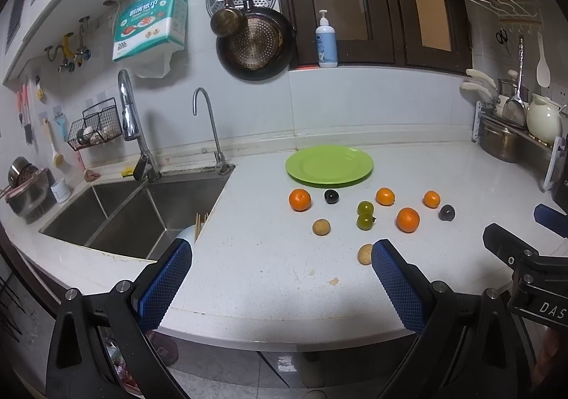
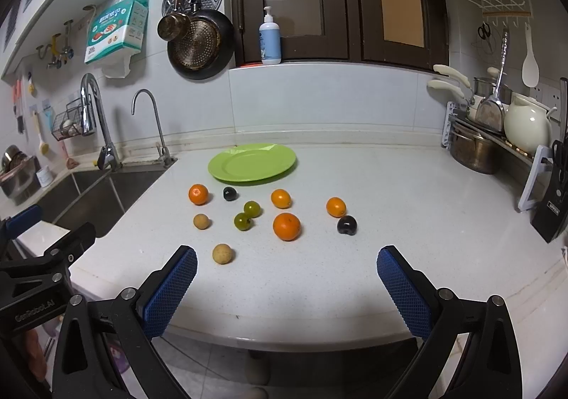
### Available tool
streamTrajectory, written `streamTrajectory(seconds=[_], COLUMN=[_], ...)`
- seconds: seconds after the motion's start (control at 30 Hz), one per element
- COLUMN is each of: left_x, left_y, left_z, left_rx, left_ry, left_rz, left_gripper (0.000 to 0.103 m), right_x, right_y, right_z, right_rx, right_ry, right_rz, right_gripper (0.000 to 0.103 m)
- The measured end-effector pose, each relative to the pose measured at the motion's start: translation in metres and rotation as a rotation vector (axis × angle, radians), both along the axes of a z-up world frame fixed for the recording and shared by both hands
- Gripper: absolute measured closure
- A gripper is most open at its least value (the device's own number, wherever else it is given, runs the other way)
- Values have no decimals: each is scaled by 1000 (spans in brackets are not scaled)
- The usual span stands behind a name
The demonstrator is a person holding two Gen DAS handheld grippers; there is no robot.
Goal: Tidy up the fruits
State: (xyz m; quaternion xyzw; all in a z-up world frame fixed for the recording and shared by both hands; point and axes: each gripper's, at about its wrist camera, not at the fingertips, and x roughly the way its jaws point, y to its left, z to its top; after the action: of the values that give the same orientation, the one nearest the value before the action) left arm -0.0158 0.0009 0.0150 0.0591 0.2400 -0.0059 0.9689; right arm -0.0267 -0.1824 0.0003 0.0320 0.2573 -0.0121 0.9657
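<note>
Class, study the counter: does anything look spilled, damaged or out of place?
Nothing spilled or damaged. The green plate is bare; all ten fruits lie loose on the counter, plus a small tan crumb near its edge.

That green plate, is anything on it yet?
Empty. The green plate shows only bare surface in both views; all the fruits lie on the counter before it.

The plate (image 2: 252, 163) lies toward the desk's (image 2: 390, 221) back edge; the fruits (image 2: 287, 226) lie scattered before it; the sink (image 2: 92, 193) lies left.
</note>
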Motion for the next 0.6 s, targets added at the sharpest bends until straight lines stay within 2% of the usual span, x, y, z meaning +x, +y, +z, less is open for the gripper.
streamTrajectory(seconds=[0.6], left_x=[0], left_y=[-4], left_z=[-1], left_rx=[-2], left_ry=[12], left_rz=[5], left_gripper=[0], right_x=[0], right_y=[-3], right_z=[0], right_rx=[5], right_ry=[7], right_rz=[4], right_gripper=[1])
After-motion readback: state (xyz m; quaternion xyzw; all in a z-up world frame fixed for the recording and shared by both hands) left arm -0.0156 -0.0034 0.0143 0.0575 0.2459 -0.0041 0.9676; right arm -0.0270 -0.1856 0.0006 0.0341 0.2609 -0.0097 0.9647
